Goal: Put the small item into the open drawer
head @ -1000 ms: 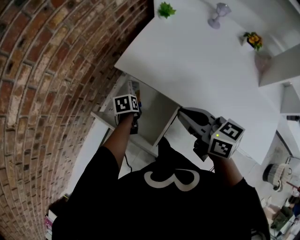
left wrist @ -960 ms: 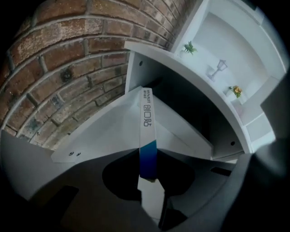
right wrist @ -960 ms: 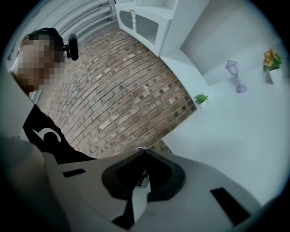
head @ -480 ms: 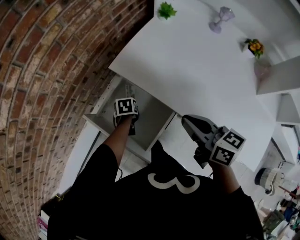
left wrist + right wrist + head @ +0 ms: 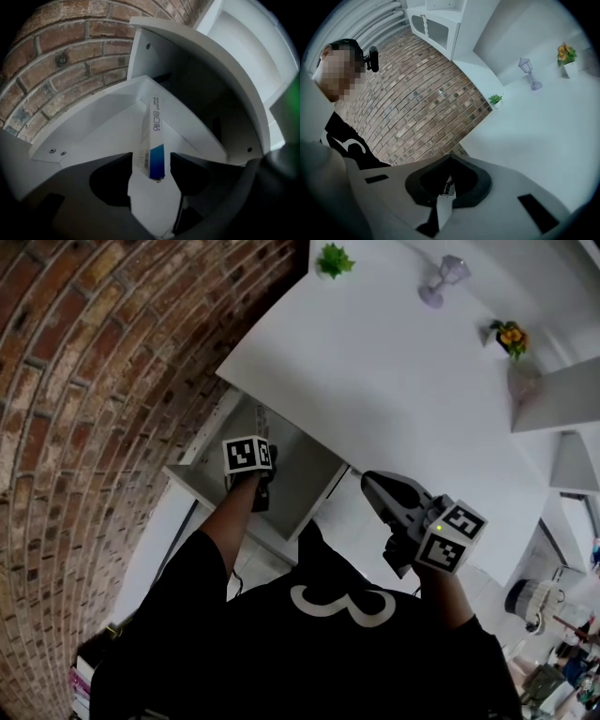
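The small item is a long white box with a blue end (image 5: 152, 140). It lies on the floor of the open white drawer (image 5: 103, 136), its blue end between the jaws of my left gripper (image 5: 151, 158). Those jaws have just been opening and stand apart, with a gap to the box on each side. In the head view the left gripper (image 5: 263, 493) points steeply down into the drawer (image 5: 309, 474), and the box is hidden there. My right gripper (image 5: 368, 481) hovers right of the drawer, shut and empty; its tips (image 5: 449, 159) meet.
A white table top (image 5: 394, 362) lies above the drawer, carrying a small green plant (image 5: 332, 259), a lilac lamp ornament (image 5: 441, 279) and a flower pot (image 5: 507, 334). A brick wall (image 5: 94, 381) runs along the left. White cabinets (image 5: 436, 23) stand beyond.
My left gripper has sunk a little deeper into the drawer. The right gripper has shifted slightly and stays shut.
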